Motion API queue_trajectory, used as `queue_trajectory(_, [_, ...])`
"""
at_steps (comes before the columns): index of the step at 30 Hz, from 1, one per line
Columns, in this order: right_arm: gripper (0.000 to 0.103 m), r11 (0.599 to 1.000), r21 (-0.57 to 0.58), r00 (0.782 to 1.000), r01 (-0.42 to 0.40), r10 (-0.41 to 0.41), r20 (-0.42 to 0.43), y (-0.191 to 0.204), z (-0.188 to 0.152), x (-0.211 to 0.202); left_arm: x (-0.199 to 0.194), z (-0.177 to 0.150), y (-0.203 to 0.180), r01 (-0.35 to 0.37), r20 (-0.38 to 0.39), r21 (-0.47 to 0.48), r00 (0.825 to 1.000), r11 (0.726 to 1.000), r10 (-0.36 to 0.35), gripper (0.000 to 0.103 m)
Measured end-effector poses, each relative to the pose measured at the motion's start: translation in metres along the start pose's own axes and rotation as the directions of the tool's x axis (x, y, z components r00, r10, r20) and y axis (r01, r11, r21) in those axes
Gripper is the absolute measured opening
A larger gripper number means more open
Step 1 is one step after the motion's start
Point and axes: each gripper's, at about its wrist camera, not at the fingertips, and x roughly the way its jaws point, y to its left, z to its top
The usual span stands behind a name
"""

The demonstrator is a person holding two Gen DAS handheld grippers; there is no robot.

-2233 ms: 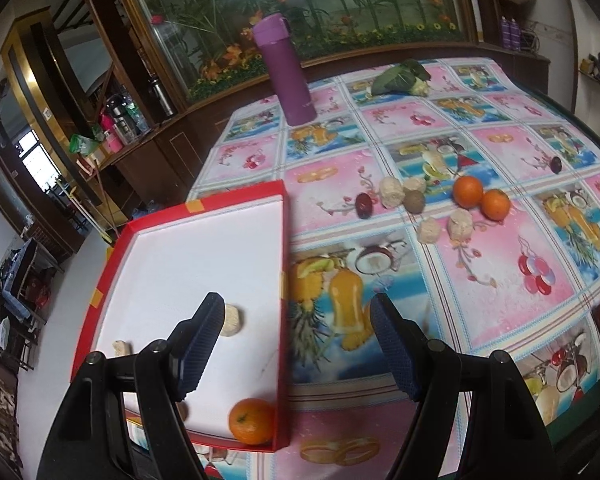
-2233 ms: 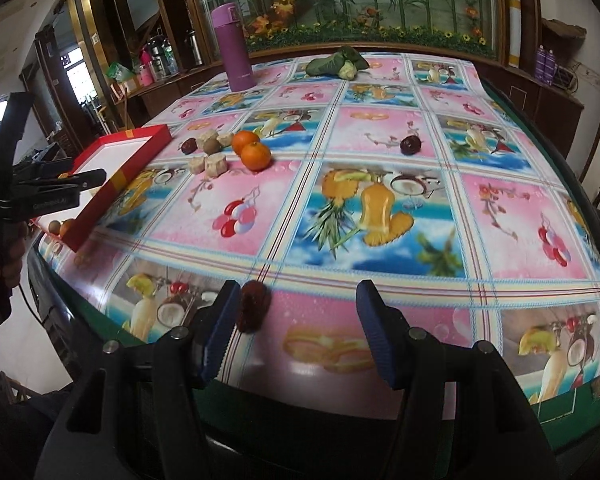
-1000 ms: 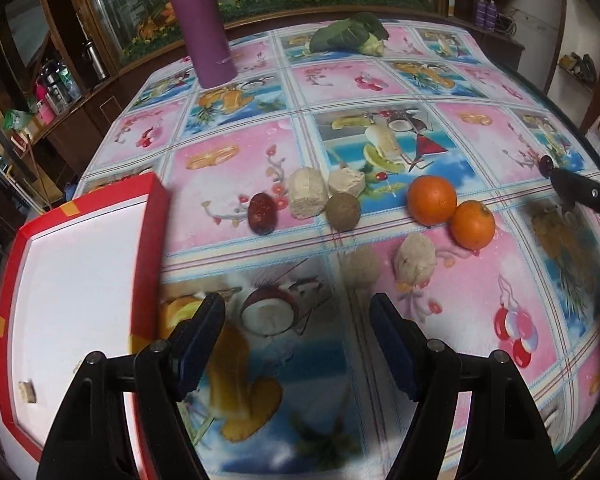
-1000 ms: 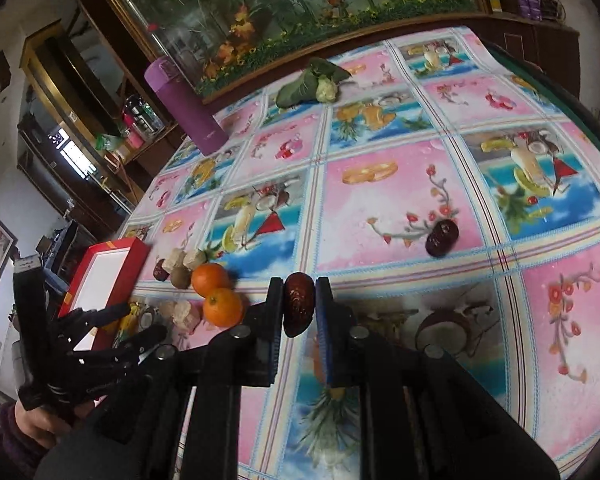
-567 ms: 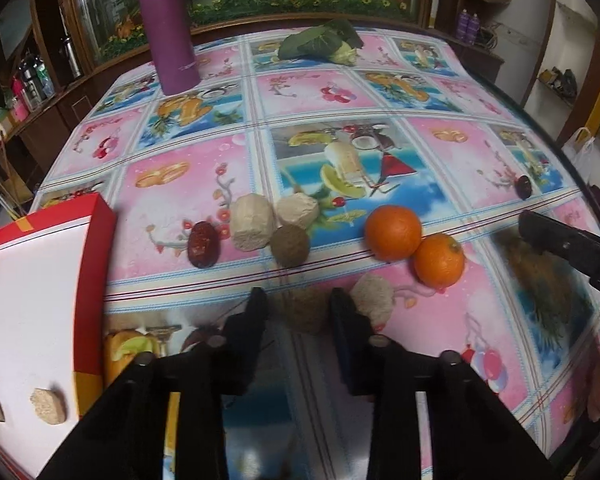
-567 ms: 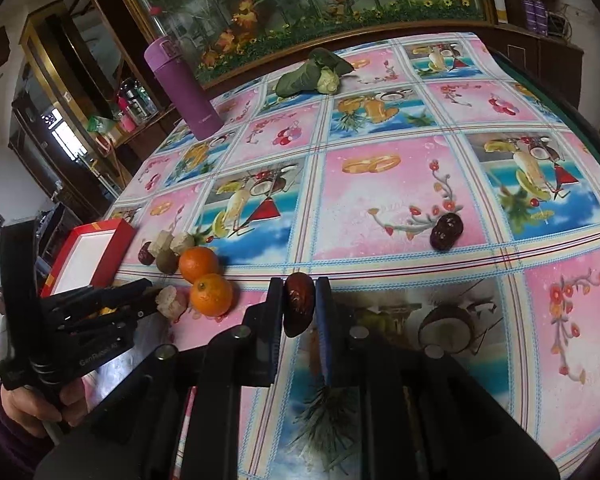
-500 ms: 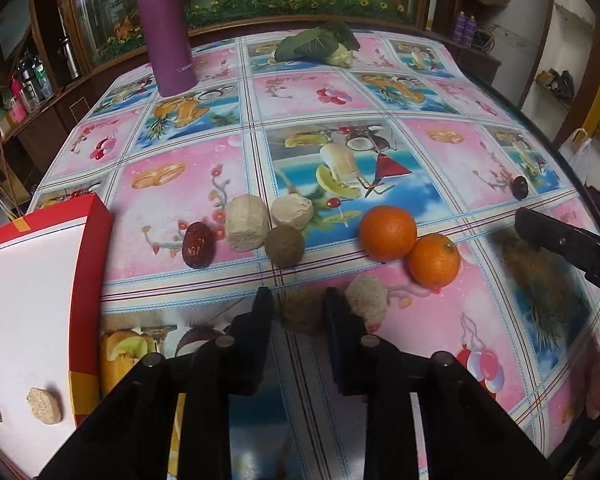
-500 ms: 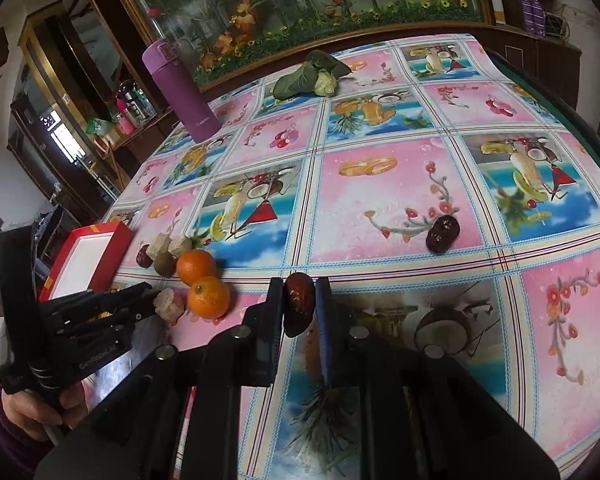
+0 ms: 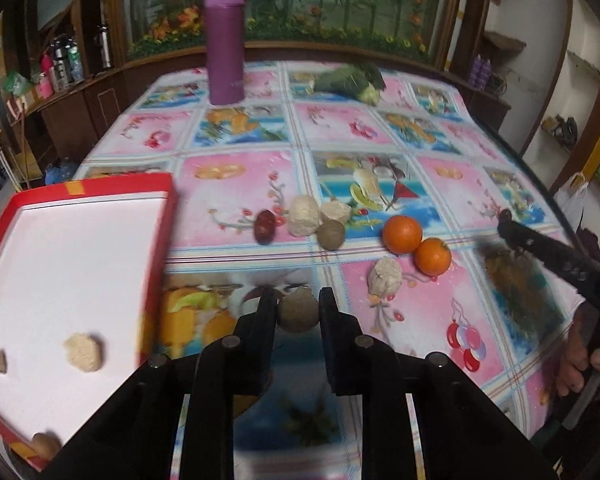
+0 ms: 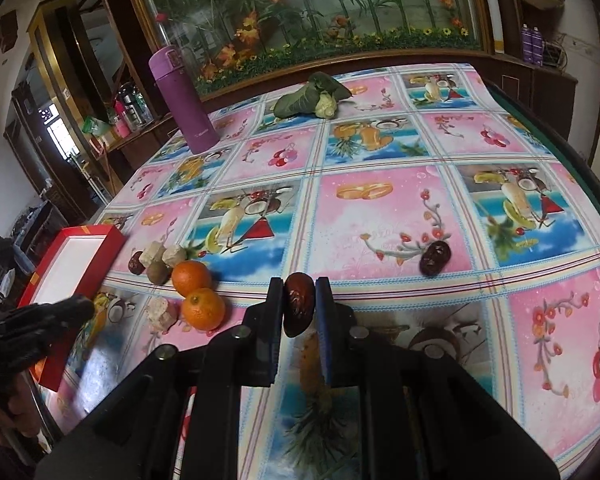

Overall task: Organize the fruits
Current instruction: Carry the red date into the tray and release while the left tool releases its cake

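My left gripper (image 9: 298, 312) is shut on a round brown fruit (image 9: 297, 314), lifted above the tablecloth beside the red tray (image 9: 168, 216). The tray's white floor holds pale chunks (image 9: 82, 352). My right gripper (image 10: 298, 306) is shut on a dark red date (image 10: 297, 304) held over the table. On the cloth lie two oranges (image 9: 402, 234) (image 9: 433, 256), a date (image 9: 265, 226), pale chunks (image 9: 305, 215) (image 9: 385, 277) and another brown fruit (image 9: 331, 234). A second loose date (image 10: 434, 258) lies to the right. The left gripper (image 10: 60, 312) shows in the right wrist view near the tray (image 10: 112, 242).
A purple flask (image 9: 224, 40) stands at the table's far side, with a leafy vegetable (image 9: 350, 80) to its right. A dark wooden cabinet with a glass flower panel runs behind the table. The table edge curves away on the right, where a hand (image 9: 588, 364) holds the other gripper.
My left gripper swung from the tray to the fruit cluster, shut on the brown fruit and lifted it back toward the tray. My right gripper shut on a date and raised it.
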Motion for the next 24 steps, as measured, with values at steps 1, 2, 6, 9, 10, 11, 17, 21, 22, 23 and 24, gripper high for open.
queue_trajectory(1, [0.017,1.000,0.003,1.000,-0.007,0.007,0.000,0.001,0.000,0.001,-0.010,-0.002,0.006,-0.007,0.023,-0.011,1.000,1.000,0.007,0.020])
queue_trajectory(2, [0.017,1.000,0.007,1.000,-0.011,0.011,0.001,0.003,0.001,0.002,-0.018,-0.003,0.012,-0.011,0.038,-0.023,0.999,1.000,0.012,0.020])
queue_trajectory(6, [0.018,0.995,0.048,0.996,-0.084,0.084,-0.004,0.024,0.004,0.006,-0.042,-0.004,0.041,-0.043,0.080,-0.085,0.996,0.995,0.050,0.020])
queue_trajectory(9, [0.018,0.987,0.026,0.987,-0.160,0.160,-0.007,0.063,0.009,0.013,-0.055,-0.003,0.069,-0.092,0.099,-0.131,0.989,0.987,0.105,0.020])
queue_trajectory(10, [0.018,0.982,0.005,0.981,-0.191,0.191,-0.011,0.082,0.011,0.016,-0.060,-0.003,0.079,-0.113,0.106,-0.147,0.986,0.983,0.129,0.020])
queue_trajectory(11, [0.018,0.977,-0.009,0.977,-0.214,0.214,-0.016,0.097,0.013,0.018,-0.063,-0.004,0.089,-0.132,0.112,-0.164,0.982,0.978,0.152,0.020])
queue_trajectory(17, [0.018,0.933,-0.087,0.936,-0.350,0.345,-0.068,0.200,0.030,0.043,-0.082,-0.011,0.147,-0.285,0.133,-0.246,0.937,0.927,0.323,0.020])
queue_trajectory(21, [0.018,0.913,-0.136,0.921,-0.385,0.371,-0.117,0.262,0.034,0.063,-0.078,-0.017,0.184,-0.334,0.100,-0.300,0.920,0.894,0.378,0.020])
queue_trajectory(22, [0.018,0.909,-0.142,0.918,-0.391,0.374,-0.132,0.274,0.033,0.069,-0.075,-0.018,0.191,-0.346,0.091,-0.306,0.917,0.887,0.389,0.020])
queue_trajectory(23, [0.018,0.907,-0.151,0.917,-0.392,0.372,-0.147,0.286,0.032,0.076,-0.069,-0.019,0.197,-0.359,0.075,-0.309,0.914,0.881,0.399,0.020])
queue_trajectory(24, [0.018,0.906,-0.163,0.916,-0.391,0.365,-0.166,0.298,0.028,0.084,-0.064,-0.019,0.203,-0.366,0.062,-0.307,0.913,0.878,0.403,0.020])
